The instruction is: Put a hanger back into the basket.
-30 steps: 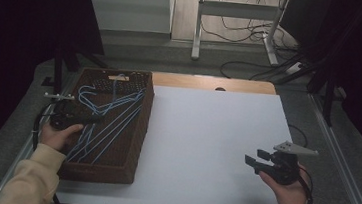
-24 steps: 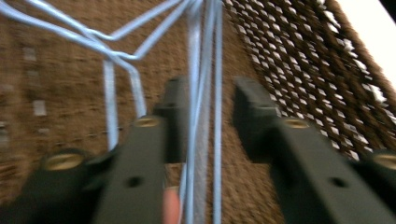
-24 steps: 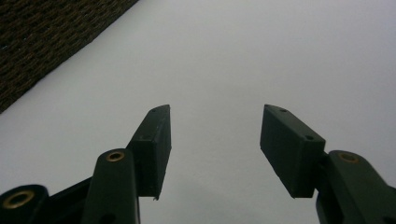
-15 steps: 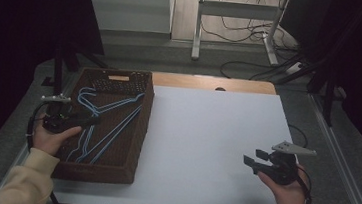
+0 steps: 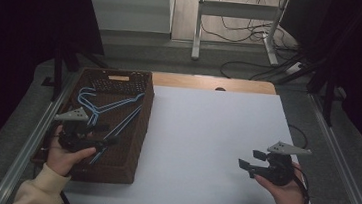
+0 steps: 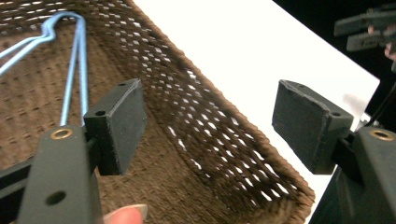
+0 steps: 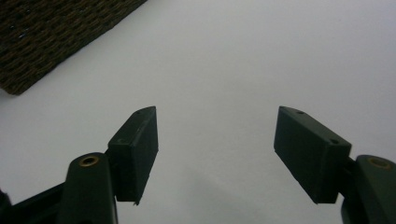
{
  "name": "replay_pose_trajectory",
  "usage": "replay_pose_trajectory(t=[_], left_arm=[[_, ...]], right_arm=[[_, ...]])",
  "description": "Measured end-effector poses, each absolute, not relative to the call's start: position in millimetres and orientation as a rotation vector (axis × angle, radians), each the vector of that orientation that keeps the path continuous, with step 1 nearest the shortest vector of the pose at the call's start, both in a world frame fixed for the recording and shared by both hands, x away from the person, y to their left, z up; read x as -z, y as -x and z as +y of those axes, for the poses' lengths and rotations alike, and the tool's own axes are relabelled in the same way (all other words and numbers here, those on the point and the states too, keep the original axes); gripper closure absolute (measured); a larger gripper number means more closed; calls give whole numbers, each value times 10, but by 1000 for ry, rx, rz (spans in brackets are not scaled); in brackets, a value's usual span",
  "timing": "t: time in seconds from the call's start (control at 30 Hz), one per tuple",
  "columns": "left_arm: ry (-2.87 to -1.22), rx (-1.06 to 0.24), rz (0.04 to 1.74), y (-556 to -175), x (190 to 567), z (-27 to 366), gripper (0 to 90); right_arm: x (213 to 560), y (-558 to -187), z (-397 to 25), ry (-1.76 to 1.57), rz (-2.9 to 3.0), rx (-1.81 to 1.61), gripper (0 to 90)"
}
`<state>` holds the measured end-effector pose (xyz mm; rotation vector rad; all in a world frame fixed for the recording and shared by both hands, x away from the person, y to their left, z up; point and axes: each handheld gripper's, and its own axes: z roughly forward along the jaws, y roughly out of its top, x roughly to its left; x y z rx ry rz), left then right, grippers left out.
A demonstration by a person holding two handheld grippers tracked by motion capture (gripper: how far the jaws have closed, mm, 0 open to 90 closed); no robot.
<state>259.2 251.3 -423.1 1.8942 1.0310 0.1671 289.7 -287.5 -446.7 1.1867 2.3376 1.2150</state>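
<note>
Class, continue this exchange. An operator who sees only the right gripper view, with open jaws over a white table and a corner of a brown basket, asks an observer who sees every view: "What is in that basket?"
Observer: The high view shows blue wire hangers lying in the basket.
Operator: Where is the left gripper?
Observer: The left gripper is held over the near end of the basket, pointing toward the wall on the table side.
Operator: Has it gripped a hanger?
Observer: No. Its jaws stand wide open with only basket weave between them, and one hanger runs past the outside of one jaw.
</note>
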Motion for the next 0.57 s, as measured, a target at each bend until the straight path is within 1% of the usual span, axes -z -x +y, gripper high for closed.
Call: replay_pose_trajectory(t=[0.23, 0.57], left_arm=[[-1938, -195, 989, -2485, 4278, 2317, 254], [-1943, -203, 984, -2481, 4300, 2272, 248]], right_arm=[[4489, -2905, -2857, -1148, 2379, -1236, 291], [4480, -2911, -2858, -1117, 2380, -1257, 281]])
